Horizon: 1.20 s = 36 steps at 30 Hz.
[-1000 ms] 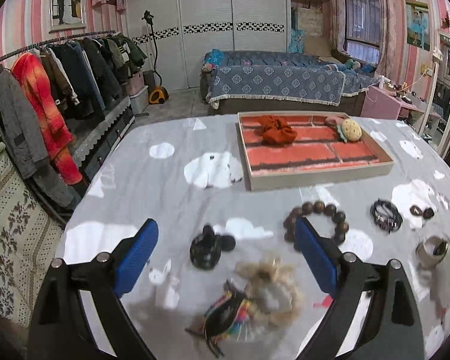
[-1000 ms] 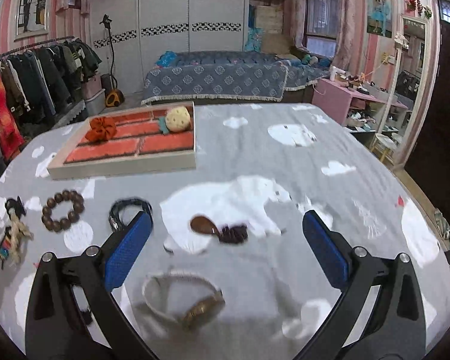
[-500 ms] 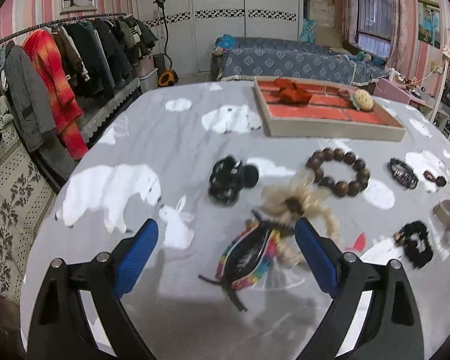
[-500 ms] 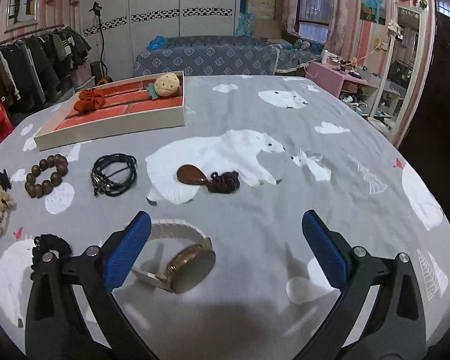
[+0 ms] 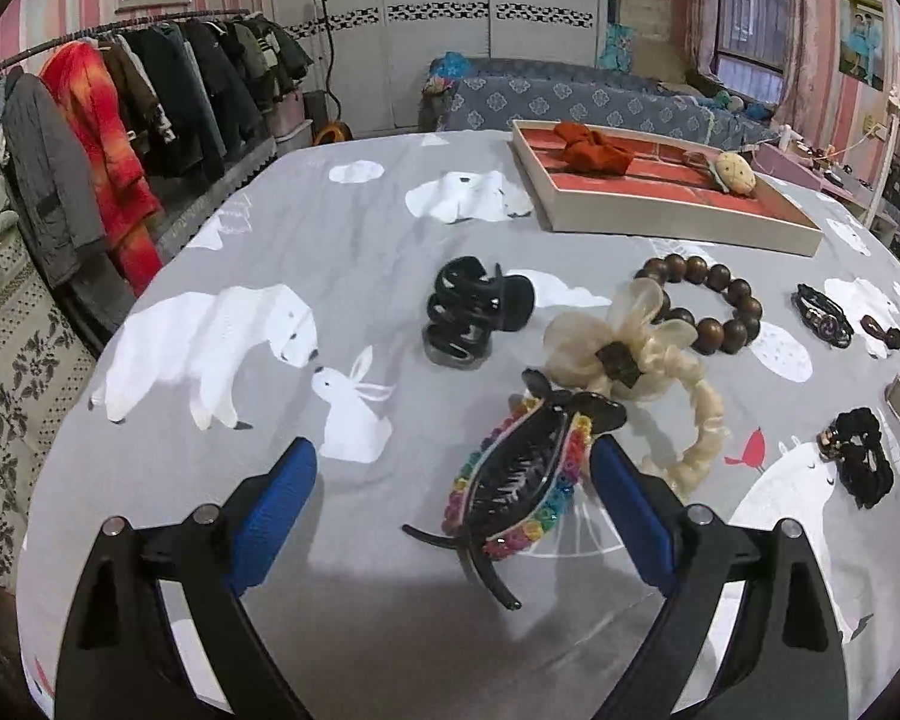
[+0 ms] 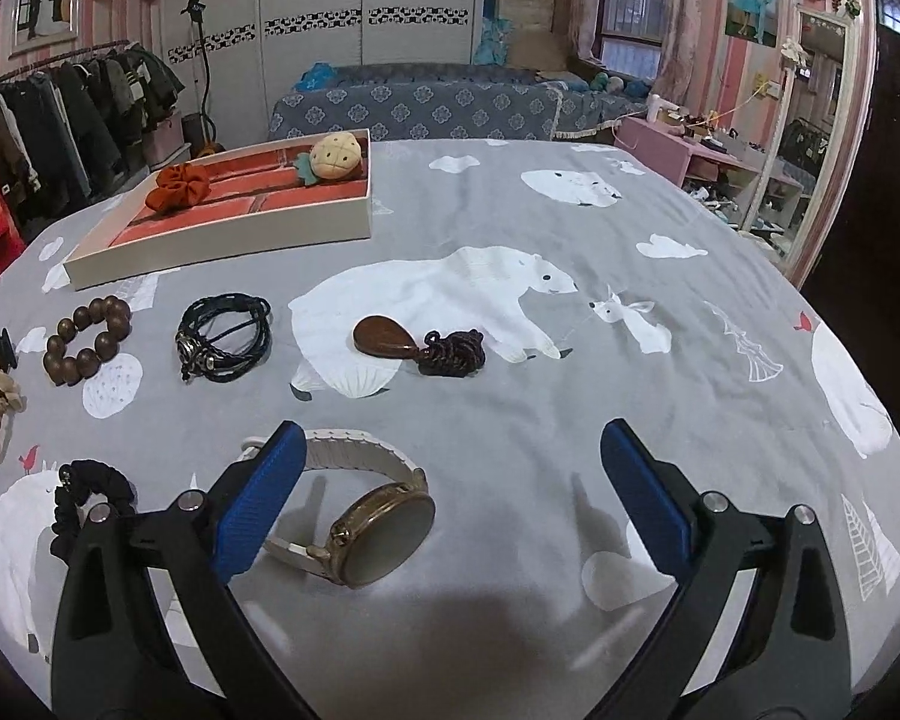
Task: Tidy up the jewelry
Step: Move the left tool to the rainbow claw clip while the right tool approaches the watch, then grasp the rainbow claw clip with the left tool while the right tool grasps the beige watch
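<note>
My left gripper [image 5: 453, 480] is open and low over the table, with a rainbow-edged black hair clip [image 5: 519, 474] between its fingers, nearer the right one. Beyond lie a cream scrunchie [image 5: 636, 360], a black claw clip [image 5: 471, 312] and a wooden bead bracelet [image 5: 708, 300]. My right gripper [image 6: 450, 468] is open over a gold watch with a white strap [image 6: 369, 516], which lies by its left finger. A brown pendant [image 6: 390, 336], a black cord bracelet [image 6: 225, 336] and a black scrunchie [image 6: 87, 498] lie nearby.
A cream tray with a red lining [image 5: 660, 216] stands at the far side and holds an orange scrunchie [image 5: 591, 156] and a pineapple plush [image 5: 732, 171]; it also shows in the right wrist view [image 6: 222, 240]. A clothes rack [image 5: 120, 120] stands left, a bed [image 6: 426, 102] behind.
Both grippers have drawn back and lowered toward the table. The rainbow clip now sits between the left fingers, and the watch now sits nearer the right gripper.
</note>
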Available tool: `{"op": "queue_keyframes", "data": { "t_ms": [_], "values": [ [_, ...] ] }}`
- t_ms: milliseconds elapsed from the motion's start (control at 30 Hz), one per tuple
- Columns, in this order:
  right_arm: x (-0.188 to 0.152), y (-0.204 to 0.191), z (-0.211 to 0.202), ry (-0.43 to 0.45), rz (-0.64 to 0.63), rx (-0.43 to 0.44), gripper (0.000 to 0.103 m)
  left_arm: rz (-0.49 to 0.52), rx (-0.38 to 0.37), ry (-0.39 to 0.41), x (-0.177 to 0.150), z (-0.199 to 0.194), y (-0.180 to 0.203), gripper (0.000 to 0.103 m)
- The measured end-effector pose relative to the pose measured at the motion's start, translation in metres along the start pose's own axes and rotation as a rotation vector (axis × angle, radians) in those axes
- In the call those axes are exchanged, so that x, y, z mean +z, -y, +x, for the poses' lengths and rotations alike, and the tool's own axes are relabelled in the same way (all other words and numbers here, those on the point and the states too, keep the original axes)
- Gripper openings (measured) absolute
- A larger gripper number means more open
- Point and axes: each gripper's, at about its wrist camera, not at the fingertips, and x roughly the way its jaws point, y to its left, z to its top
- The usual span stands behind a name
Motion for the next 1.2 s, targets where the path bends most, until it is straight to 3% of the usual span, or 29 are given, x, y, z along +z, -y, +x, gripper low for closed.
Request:
{"op": "queue_keyframes", "data": {
  "t_ms": [800, 967, 1200],
  "values": [
    [-0.005, -0.004, 0.015, -0.097, -0.008, 0.047, 0.072, 0.027, -0.076, -0.045, 0.000, 0.016, 0.005, 0.089],
    [-0.011, -0.011, 0.017, -0.126, -0.034, 0.049, 0.067, 0.022, -0.083, -0.062, -0.001, 0.019, 0.004, 0.076],
    [-0.018, -0.016, 0.014, -0.145, -0.051, 0.048, 0.055, 0.037, -0.087, -0.062, -0.002, 0.019, 0.008, 0.069]
  ]
}}
